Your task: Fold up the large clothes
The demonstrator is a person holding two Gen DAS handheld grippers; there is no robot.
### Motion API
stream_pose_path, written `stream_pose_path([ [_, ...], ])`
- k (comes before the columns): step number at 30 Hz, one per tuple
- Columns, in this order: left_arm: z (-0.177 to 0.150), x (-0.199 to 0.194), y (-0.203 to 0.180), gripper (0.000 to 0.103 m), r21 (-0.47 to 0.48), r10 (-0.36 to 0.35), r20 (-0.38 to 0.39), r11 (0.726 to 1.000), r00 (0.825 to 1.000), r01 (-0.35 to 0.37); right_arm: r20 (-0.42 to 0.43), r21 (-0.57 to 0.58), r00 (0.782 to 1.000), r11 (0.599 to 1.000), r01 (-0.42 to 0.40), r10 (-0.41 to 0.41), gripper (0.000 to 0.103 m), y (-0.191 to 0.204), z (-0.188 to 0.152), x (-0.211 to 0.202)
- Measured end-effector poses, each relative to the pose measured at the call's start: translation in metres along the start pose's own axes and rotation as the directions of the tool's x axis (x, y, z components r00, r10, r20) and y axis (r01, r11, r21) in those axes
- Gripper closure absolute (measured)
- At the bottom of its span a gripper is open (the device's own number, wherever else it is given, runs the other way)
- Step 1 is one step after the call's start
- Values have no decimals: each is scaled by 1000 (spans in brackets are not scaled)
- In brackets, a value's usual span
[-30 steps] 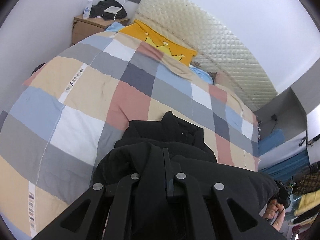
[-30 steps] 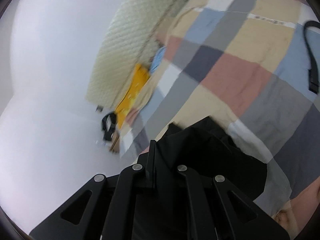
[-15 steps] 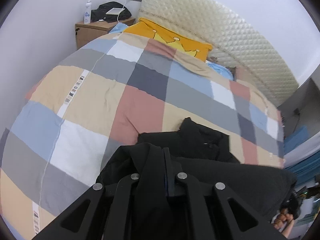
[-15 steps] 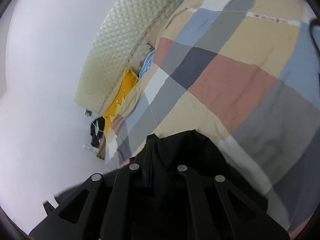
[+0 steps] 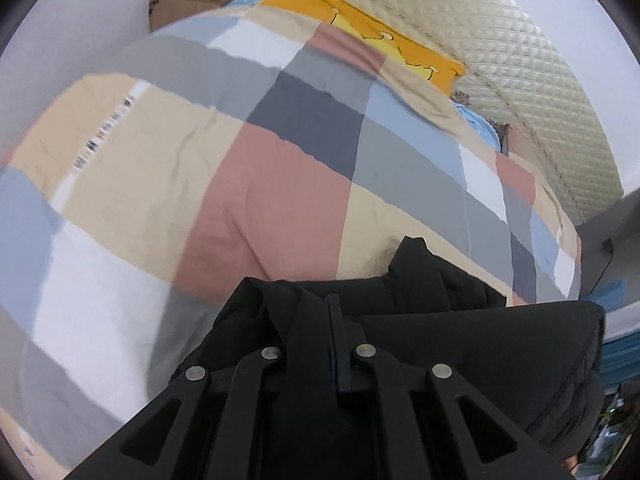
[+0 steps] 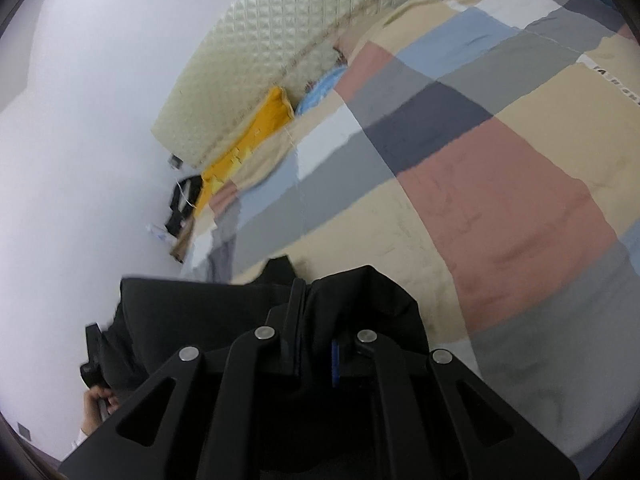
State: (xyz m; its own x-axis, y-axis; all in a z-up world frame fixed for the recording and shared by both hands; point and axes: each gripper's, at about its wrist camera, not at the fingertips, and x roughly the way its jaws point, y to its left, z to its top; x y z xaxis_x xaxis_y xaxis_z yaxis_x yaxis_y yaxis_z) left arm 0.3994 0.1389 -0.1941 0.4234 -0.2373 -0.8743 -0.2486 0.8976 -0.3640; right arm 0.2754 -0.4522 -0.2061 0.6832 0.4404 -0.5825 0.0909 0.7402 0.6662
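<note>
While both of our grippers pinch black cloth, the black jacket (image 5: 460, 340) hangs between them, raised over the near edge of the bed (image 5: 280, 200) and its patchwork quilt (image 6: 500, 220). Our left gripper (image 5: 334, 320) has its jaws drawn narrow on a fold of the garment, and our right gripper (image 6: 306, 304) is clamped likewise on the opposite end. From the left wrist view the taut upper edge runs off to the right, toward the other hand; from the right wrist view it runs off to the left. So the jacket's long axis lies across us, from one gripper to the other, roughly parallel to the foot of the bed, and a bunched part, perhaps the collar, pokes up beyond that edge. We judge the next move to be a forward carry that lays the garment flat on the quilt, which lies ahead of both grippers. Neither hand is clearly nearer, so they should travel together.
</note>
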Motion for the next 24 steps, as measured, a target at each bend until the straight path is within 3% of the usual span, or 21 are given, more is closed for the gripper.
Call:
stream_pose_path([
  [6, -2, 36, -7, 94, 8, 7, -35, 1000, 999, -7, -60, 72, 998, 997, -24, 29, 95, -24, -3, 33],
  [13, -6, 21, 11, 93, -30, -67, -65, 997, 996, 65, -65, -1, 998, 1000, 21, -21, 91, -7, -11, 19],
  [18, -19, -14, 31, 87, -42, -183, -82, 983, 980, 180, -62, -37, 998, 999, 18, -20, 90, -2, -17, 1],
  [20, -27, -36, 46, 83, -58, -258, -74, 965, 963, 254, -49, -59, 998, 998, 33, -35, 84, 4, -22, -11],
  [22, -36, -54, 64, 58, -103, -330, -67, 941, 941, 323, -25, -88, 998, 995, 54, -56, 72, 12, -29, -26],
  [24, -46, -75, 86, 45, -147, -364, -26, 923, 931, 356, -2, -89, 998, 994, 57, -57, 48, 15, -35, -38],
])
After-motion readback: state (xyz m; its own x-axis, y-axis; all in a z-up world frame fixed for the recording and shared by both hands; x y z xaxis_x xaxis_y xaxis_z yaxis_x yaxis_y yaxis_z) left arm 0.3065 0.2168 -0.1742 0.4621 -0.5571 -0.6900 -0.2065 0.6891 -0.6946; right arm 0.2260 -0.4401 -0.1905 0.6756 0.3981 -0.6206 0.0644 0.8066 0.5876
